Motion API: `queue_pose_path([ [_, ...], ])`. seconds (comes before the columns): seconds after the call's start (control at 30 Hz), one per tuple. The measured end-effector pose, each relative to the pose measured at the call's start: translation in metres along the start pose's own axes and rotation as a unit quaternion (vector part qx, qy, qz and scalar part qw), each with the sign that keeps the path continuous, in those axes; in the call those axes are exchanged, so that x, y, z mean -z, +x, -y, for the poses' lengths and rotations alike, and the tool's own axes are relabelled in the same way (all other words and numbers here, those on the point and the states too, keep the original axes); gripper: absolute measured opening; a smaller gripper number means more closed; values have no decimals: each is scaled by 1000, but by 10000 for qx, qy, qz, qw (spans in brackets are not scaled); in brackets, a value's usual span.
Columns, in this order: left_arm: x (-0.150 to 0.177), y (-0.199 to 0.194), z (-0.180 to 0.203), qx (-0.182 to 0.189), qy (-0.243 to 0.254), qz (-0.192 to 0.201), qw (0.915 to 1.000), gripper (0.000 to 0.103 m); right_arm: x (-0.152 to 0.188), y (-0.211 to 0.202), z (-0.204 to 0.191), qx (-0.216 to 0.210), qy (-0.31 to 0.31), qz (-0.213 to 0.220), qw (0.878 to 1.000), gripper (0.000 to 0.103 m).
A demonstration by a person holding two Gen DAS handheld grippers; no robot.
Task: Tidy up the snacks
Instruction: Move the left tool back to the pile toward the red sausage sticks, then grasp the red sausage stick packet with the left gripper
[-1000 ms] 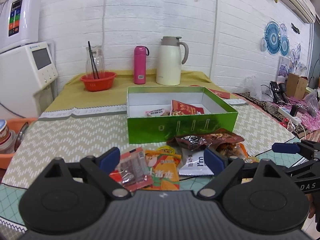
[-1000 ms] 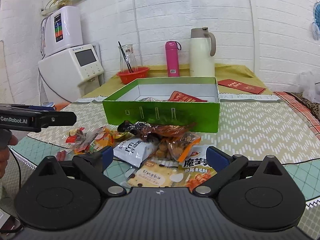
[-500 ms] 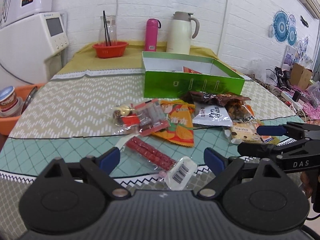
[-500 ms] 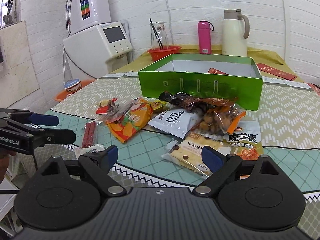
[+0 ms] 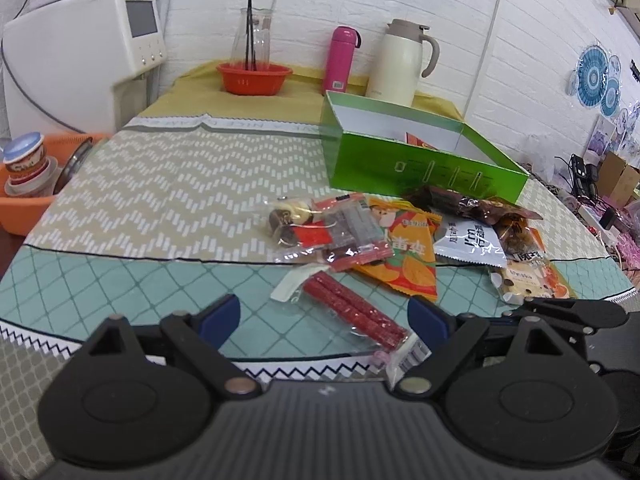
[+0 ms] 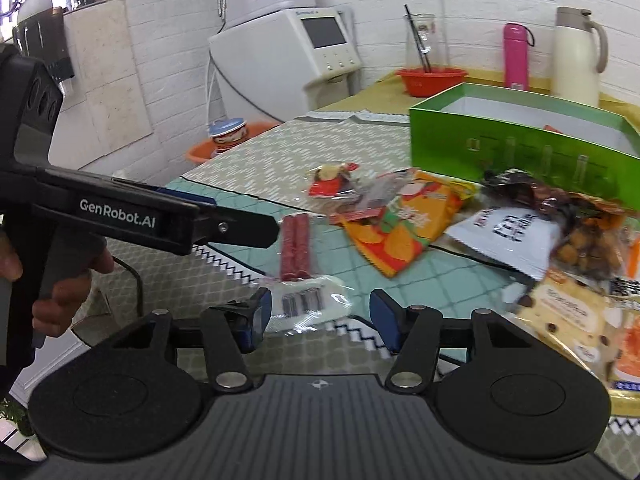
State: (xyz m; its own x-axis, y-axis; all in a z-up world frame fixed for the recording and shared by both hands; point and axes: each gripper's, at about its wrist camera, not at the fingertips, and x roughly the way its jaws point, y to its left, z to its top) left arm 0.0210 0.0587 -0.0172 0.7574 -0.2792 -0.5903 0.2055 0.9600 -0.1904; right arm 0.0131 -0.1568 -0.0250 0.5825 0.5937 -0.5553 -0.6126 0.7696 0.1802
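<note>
A clear pack of red sausage sticks (image 5: pixel 352 310) lies near the table's front edge, also in the right wrist view (image 6: pixel 296 246). My left gripper (image 5: pixel 326 320) is open, its fingers either side of the pack's near end. My right gripper (image 6: pixel 318 316) is open, with the pack's white barcode end (image 6: pixel 306 304) between its fingertips. Behind lies a pile of snack packets: an orange chip bag (image 5: pixel 404 248), a white packet (image 5: pixel 468 242), a brown packet (image 5: pixel 464 200). The open green box (image 5: pixel 416 160) stands behind them with a red packet inside.
An orange basket (image 5: pixel 24 200) with cups sits at the table's left edge. A red bowl (image 5: pixel 254 78), pink bottle (image 5: pixel 344 60) and white jug (image 5: pixel 402 64) stand at the back. A white appliance (image 5: pixel 80 48) is at the back left.
Both grippers have pulled back from the box and dropped towards the table's front edge. They have converged on the sausage pack, which now lies between both pairs of fingers.
</note>
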Motion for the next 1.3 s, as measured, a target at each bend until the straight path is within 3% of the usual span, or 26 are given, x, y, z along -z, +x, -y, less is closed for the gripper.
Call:
queue_pose_path([
  [0.1,-6,14,-7,111,66,-120,9998,90,0,9,-7,125,-217,-20,9997,93],
  [0.17,-11,25,-10,189,209,-191,9994,89,2,4,-5,289,-390,-29,9988,61],
  [0.23,-16,32,-13,284,243,-230,9990,89,3,-3,7,430,-256,-46,9987,54],
  [0.3,-20,37,-18,457,179,-263,9985,89,3,-9,21,661,-78,-37,9978,54],
  [0.37,-23,40,-20,516,201,-320,9980,89,3,-15,29,690,104,-51,9975,63],
  [0.43,-24,41,-22,517,239,-356,9977,89,4,-20,27,408,207,-51,9989,67],
  [0.5,-25,44,-27,547,184,-414,9975,89,5,-19,13,201,67,-31,9998,79],
  [0.53,-26,45,-29,569,151,-434,9973,89,4,-16,3,182,-62,-7,9998,95],
  [0.57,-27,46,-30,577,130,-452,9972,89,4,-12,-5,187,-199,17,9996,103],
  [0.73,-28,49,-35,609,72,-579,9964,85,1,18,-29,513,-913,-83,9945,103],
  [0.8,-25,48,-33,717,84,-661,9952,63,0,16,-18,541,-764,-70,9956,103],
  [0.83,-23,46,-31,725,77,-629,9954,64,-1,12,-10,491,-615,-73,9969,103],
  [0.93,-20,46,-25,940,-52,-691,9932,51,1,1,9,811,-470,-65,9956,101],
  [1.1,-13,48,-2,1275,11,-755,9890,52,7,-16,35,1069,-74,-4,9942,96],
  [1.17,-14,49,2,1066,52,-687,9919,71,9,-19,36,941,-66,8,9955,96],
  [1.3,-21,57,-3,1002,-33,-700,9925,71,7,-9,28,938,-318,-2,9951,97],
])
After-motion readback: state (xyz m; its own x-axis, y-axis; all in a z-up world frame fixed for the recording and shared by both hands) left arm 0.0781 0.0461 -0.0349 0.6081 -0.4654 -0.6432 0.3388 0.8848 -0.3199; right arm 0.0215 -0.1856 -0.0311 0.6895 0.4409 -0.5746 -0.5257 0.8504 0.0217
